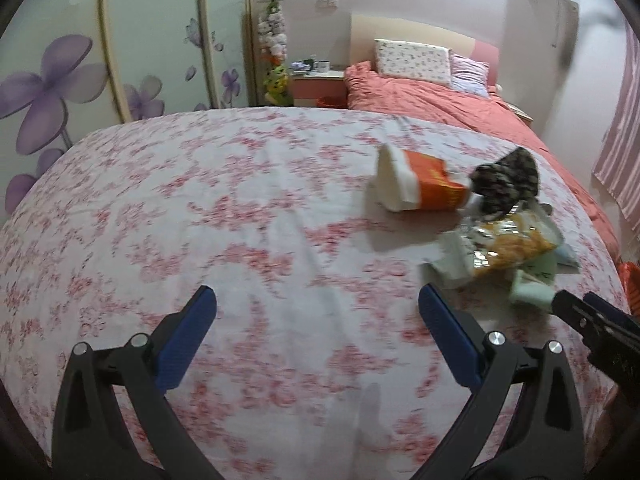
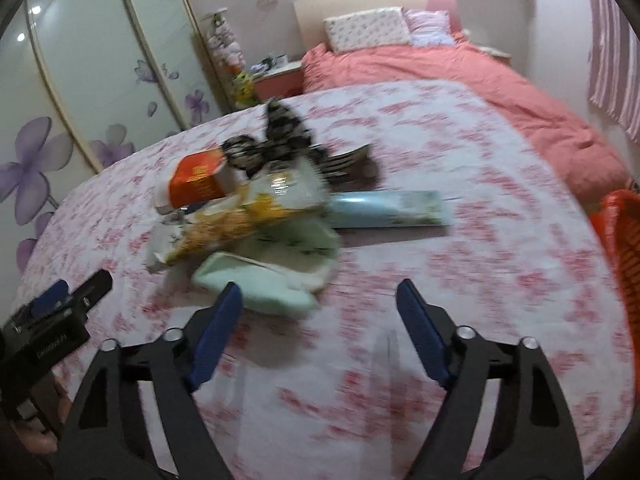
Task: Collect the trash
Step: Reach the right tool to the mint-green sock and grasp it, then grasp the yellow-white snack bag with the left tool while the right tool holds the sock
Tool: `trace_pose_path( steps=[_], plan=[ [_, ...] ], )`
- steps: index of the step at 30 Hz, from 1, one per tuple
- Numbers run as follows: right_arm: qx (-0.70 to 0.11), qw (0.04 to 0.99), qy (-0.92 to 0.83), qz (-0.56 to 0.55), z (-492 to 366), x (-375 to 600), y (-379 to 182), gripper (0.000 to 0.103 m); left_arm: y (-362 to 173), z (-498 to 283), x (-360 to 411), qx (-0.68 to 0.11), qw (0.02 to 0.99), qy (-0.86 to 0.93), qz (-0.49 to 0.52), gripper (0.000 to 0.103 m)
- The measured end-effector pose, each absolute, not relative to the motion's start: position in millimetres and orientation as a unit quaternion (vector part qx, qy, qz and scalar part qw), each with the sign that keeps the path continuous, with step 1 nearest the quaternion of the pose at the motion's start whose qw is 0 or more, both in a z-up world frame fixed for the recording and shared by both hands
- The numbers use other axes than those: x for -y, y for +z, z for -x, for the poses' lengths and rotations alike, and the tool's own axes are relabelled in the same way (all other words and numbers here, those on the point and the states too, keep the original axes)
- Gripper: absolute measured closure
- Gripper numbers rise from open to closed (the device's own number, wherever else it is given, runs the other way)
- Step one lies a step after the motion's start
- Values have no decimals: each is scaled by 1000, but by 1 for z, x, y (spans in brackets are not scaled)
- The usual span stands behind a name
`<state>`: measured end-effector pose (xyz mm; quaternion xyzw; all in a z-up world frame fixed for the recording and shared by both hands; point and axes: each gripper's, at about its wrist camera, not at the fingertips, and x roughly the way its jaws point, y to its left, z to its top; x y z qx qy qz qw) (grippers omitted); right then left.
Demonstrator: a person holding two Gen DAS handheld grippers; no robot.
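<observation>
Across most of both frames: floral pink-white tablecloth [image 1: 240,208], coral bed [image 1: 432,100] behind it. Trash pile [image 2: 248,208] sits centre-left in right wrist view, touching the left finger [image 2: 218,332] of the right gripper [image 2: 320,336]; jaws wide open, holding nothing. Left gripper [image 1: 316,340] also wide open and empty; pile is at right of that frame, just beyond its right finger. Orange-white carton [image 1: 420,184], yellow snack bag [image 1: 508,244], pale green wrapper [image 2: 276,284]. Only right wrist view shows the light-blue flat pack [image 2: 388,208] and orange basket [image 2: 624,248] at right edge.
</observation>
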<state>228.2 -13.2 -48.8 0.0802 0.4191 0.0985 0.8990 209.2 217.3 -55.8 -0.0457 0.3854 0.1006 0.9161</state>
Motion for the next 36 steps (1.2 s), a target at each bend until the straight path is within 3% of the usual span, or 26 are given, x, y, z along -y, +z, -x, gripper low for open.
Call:
trace_pose_path(
  steps=[3,6,9,10,24,31,36],
  plan=[
    [-425,895,114,-71,-235,-3,-51,35,-58,-208,-226,-389,914,104,54,4],
    [-434,892,118,-37,-238,-20,-58,55,-61,-210,-228,-392,912,102,60,4],
    [-431,896,107,-22,-235,-19,-57,86,-61,-212,-224,-393,913,94,60,4],
    [-433,895,107,-28,-234,-16,-58,89,-61,-211,-221,-393,913,91,59,4],
    [-431,897,-18,-96,-203,107,-56,91,-54,-233,-157,-392,919,30,31,4],
    [-432,896,-10,-100,-201,114,-60,91,-51,-264,-134,-394,919,20,15,4],
    [-433,895,-5,-104,-199,124,-61,90,-60,-273,-129,-420,905,-34,59,4]
  ],
)
